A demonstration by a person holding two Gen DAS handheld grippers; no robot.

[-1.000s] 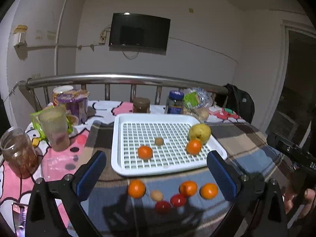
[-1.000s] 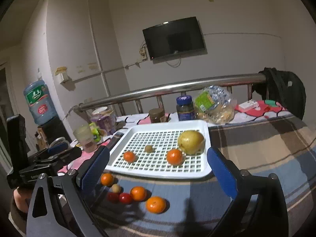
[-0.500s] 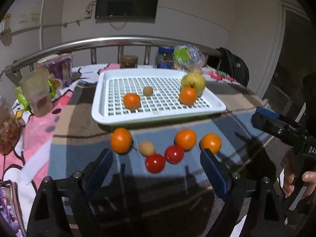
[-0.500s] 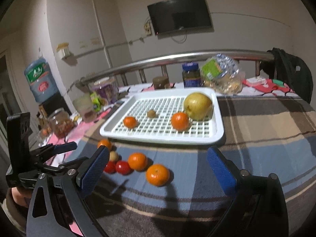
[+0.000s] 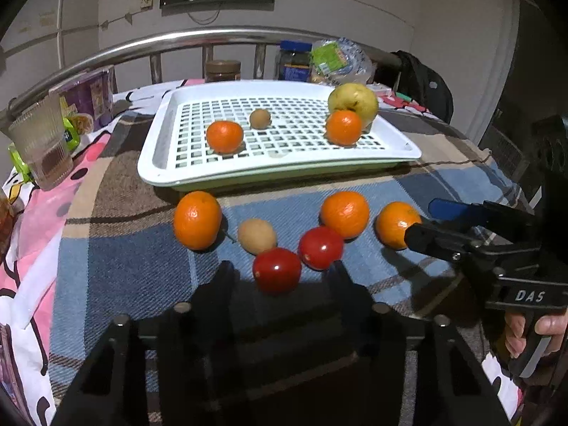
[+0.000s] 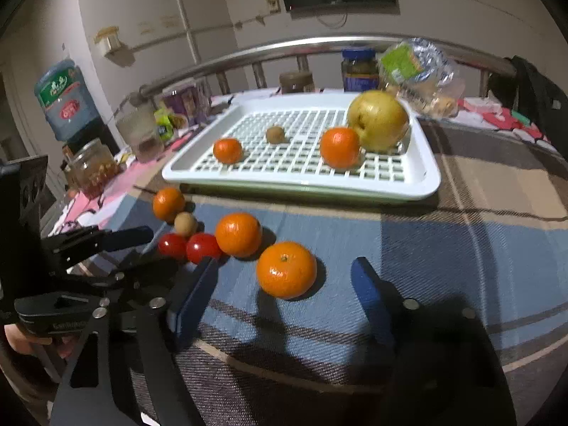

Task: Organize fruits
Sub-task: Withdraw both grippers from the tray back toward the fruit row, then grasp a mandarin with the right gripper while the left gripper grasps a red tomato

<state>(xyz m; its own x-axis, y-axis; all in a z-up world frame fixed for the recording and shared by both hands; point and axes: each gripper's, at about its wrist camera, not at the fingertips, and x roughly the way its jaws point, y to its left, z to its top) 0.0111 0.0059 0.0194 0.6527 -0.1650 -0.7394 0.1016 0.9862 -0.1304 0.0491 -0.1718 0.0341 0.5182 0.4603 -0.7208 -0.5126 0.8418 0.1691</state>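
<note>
**Hand-held grippers low over the loose fruit, both open**

Left hand-held gripper (image 5: 280, 271): jaws spread, nothing between the pads, one red tomato (image 5: 277, 270) sitting just ahead in the gap. Right hand-held gripper (image 6: 284, 294): jaws also spread and empty, with one orange (image 6: 286, 269) just ahead between the blue pads (image 6: 193, 294).

Count, loose on the plaid blanket (image 5: 117, 248), ahead of the left hand-held gripper:
- oranges: 3, one far left (image 5: 197, 220), two to the right (image 5: 345, 214) and (image 5: 397, 224)
- tomatoes: 2, touching each other; second one (image 5: 320, 247)
- small tan fruit (image 5: 256, 236): 1, just behind the nearer tomato

Count, in the white slotted tray (image 5: 156, 163), beyond the loose row:
- oranges: 2 (image 5: 224, 136), (image 5: 343, 127)
- pear (image 5: 353, 101): 1, touching the right-hand tray orange from behind
- small brown fruit (image 5: 260, 119): 1

Change since half a second ago: both hand-held grippers have come down and forward toward the loose row, and both sets of jaws have narrowed. A second ago the tray filled the middle of the left view; the loose fruit fills it now. Fruit counts and positions unchanged on tray and blanket.
</note>
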